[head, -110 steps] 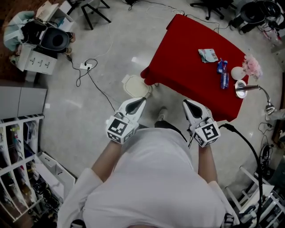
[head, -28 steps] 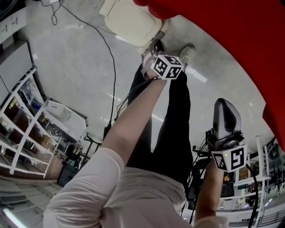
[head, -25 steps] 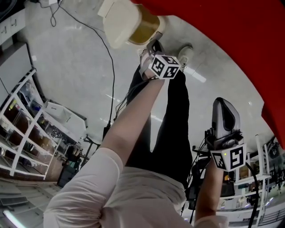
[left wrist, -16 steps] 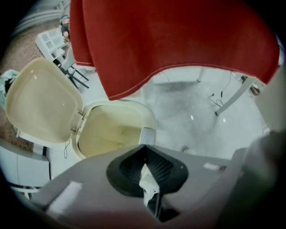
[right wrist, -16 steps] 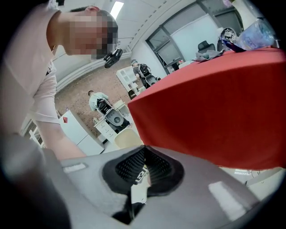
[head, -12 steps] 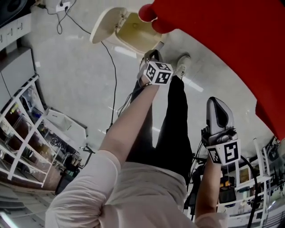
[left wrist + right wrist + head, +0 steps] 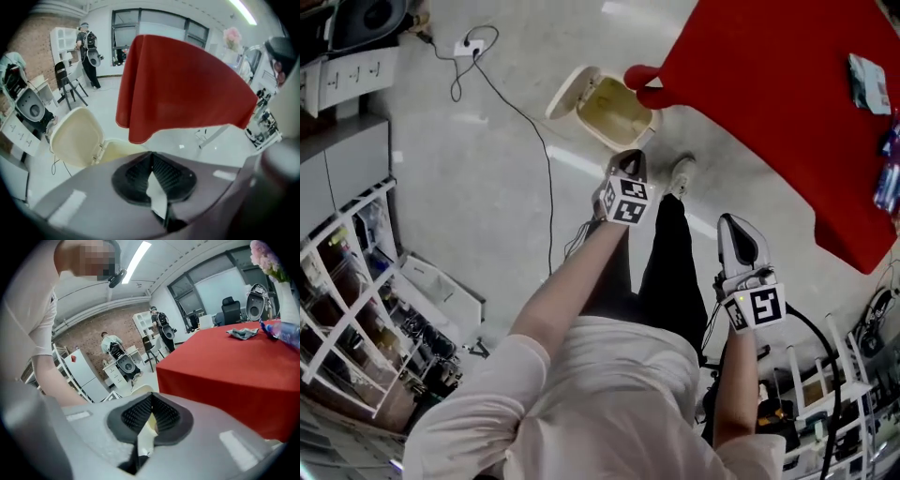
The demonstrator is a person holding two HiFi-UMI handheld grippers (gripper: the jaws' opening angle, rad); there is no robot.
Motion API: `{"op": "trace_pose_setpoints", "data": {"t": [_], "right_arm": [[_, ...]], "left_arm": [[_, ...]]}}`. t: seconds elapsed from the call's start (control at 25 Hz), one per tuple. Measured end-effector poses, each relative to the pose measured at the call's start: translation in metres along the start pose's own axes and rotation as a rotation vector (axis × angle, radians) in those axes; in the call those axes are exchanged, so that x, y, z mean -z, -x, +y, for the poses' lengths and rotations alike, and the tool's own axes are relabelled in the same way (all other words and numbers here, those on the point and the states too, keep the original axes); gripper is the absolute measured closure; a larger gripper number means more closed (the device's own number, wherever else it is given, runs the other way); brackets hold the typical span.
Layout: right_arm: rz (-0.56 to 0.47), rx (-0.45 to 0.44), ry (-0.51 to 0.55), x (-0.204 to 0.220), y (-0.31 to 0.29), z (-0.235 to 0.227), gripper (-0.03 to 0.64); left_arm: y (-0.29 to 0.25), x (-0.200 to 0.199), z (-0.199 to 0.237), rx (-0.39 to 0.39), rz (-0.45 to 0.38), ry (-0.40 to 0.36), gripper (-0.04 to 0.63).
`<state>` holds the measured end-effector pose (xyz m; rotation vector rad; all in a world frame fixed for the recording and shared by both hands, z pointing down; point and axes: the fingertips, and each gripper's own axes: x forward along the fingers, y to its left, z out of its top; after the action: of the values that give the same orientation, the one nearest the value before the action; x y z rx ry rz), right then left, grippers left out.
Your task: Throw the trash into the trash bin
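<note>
Trash bin (image 7: pixel 617 109) lid open. Left tongs (image 7: pixel 635 161) closed, empty, just beside bin; right tongs (image 7: pixel 734 225) closed, empty, farther from it.

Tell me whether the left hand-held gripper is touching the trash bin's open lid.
Apart. In the head view the trash bin shows its whole open mouth between the left hand-held gripper and the raised lid.
</note>
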<state>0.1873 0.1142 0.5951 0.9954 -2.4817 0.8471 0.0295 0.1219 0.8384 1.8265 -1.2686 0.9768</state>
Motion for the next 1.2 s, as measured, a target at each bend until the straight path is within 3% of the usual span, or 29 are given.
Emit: {"op": "trace_pose_setpoints", "data": {"t": [0.16,0.32,0.72,1.2], "right_arm": [[0.0,-0.003,0.018,-0.016,0.01,0.02,0.615],[0.0,-0.003,0.029,-0.032,0.019,0.037,0.615],[-0.038,-0.01,0.068,-0.09,0.041,0.071,0.615],[-0.049,-0.025,0.114,-0.113,0.042,0.12,0.615]], "left_arm": [[0.055,-0.022,-0.004,0.043,-0.042,0.004,0.592],[0.105,-0.038,-0.01,0.084,-0.07,-0.041,0.592],[0.255,-0.117,-0.018,0.224,-0.282,-0.016,0.592],[0.317,-0.127,-0.016,0.314,-0.323,-0.115,0.592]]}}
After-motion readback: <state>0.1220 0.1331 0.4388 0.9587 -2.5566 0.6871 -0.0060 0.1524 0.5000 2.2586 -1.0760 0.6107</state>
